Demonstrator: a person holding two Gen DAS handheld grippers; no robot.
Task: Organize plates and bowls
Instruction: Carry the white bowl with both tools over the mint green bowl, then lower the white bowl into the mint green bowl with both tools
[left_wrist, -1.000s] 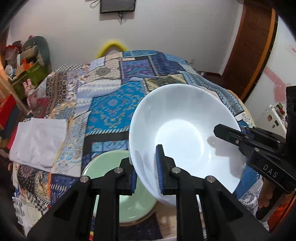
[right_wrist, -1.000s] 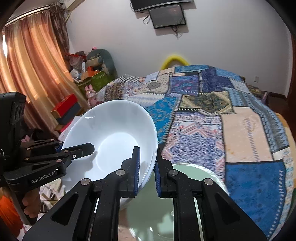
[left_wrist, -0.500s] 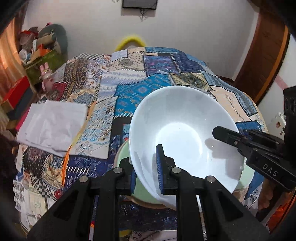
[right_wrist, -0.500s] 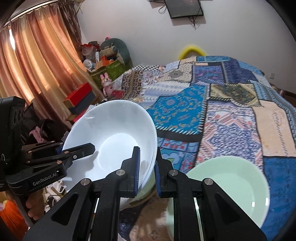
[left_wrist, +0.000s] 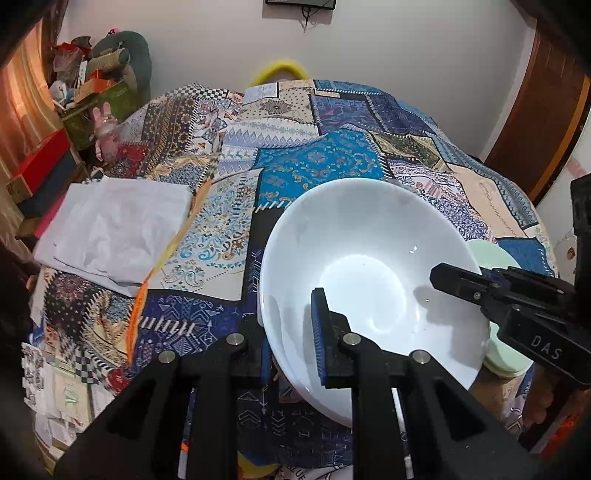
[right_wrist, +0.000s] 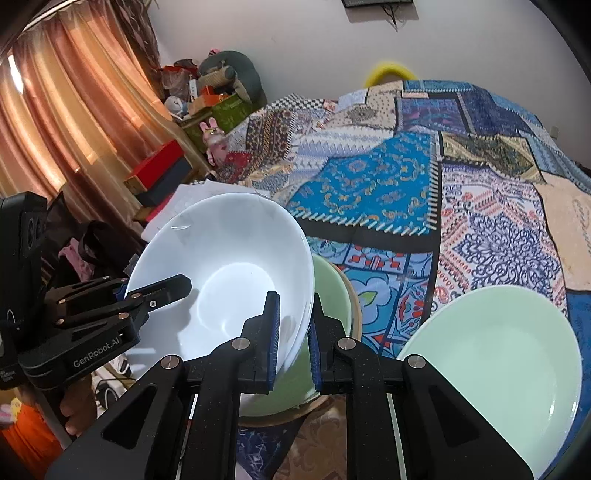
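While both grippers clamped white bowl (right_wrist: 229, 273) rim, left gripper (left_wrist: 291, 332) and right gripper (right_wrist: 293, 332) needed level, matched descent onto green bowl (right_wrist: 332, 291), releasing together.

A large white bowl (left_wrist: 373, 280) is held tilted above the patchwork cloth, its glossy empty inside facing the cameras, pinched at opposite sides of its rim. Below it, partly hidden, a pale green bowl (right_wrist: 332, 291) sits upright on a tan round base. To the right of that, apart from it, a pale green plate (right_wrist: 491, 369) lies flat on the cloth, empty and shiny.
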